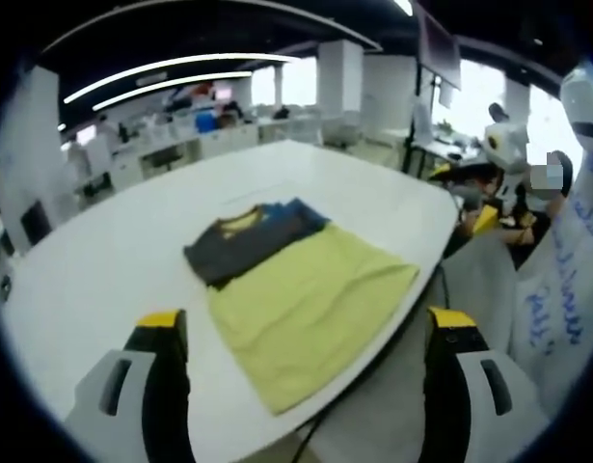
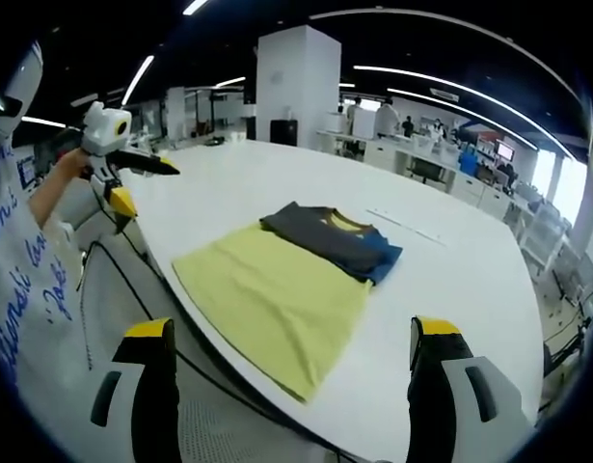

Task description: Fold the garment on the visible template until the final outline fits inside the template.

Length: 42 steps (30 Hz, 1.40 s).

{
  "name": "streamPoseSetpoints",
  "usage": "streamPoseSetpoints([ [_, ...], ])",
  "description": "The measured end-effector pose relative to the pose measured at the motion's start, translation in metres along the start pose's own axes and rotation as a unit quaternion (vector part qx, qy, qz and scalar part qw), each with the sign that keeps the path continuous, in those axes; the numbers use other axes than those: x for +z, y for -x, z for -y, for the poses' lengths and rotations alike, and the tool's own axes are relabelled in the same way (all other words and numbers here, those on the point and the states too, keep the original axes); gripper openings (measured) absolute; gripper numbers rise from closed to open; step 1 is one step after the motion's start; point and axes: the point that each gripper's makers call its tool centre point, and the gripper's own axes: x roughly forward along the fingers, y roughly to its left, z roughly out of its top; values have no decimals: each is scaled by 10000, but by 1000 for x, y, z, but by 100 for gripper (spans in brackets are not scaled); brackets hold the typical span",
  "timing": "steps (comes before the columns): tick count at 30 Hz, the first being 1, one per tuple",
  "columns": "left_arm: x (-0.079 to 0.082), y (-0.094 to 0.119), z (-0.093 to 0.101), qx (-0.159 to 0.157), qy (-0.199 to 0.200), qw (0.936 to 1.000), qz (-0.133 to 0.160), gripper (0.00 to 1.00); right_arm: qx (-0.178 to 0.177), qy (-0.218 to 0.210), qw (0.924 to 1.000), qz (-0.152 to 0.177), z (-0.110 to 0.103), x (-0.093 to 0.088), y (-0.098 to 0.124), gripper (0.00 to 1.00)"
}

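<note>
Garment (image 1: 296, 289), soft yellow cloth with dark top, flat on smooth white table (image 1: 103, 270).

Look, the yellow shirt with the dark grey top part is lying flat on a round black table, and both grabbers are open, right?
Almost. The table is white, not black, as the right gripper view shows. The rest holds: the yellow shirt with the dark grey top part lies flat on it, and the left gripper and right gripper both have their jaws spread wide, holding nothing.
</note>
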Motion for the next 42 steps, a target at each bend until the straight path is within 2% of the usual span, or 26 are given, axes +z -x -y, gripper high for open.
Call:
streamPoseSetpoints([
  [11, -13, -6, -3, -113, 247, 9996, -25, 95, 74, -9, 10000, -49, -1, -3, -5, 100],
  [24, -37, -8, -7, -103, 463, 9983, -339, 87, 232, 15, 9996, -177, -7, -13, -11, 100],
  [32, -42, -9, -6, -161, 557, 9976, -381, 83, 320, -9, 9991, -266, -11, -20, -16, 100],
  [37, -45, -12, -10, -154, 600, 9973, -404, 81, 355, -71, 9990, -266, -12, -22, -17, 96],
  [42, -58, -17, -13, -124, 626, 9960, -619, 76, 389, -126, 9987, -309, -11, -26, -21, 94],
])
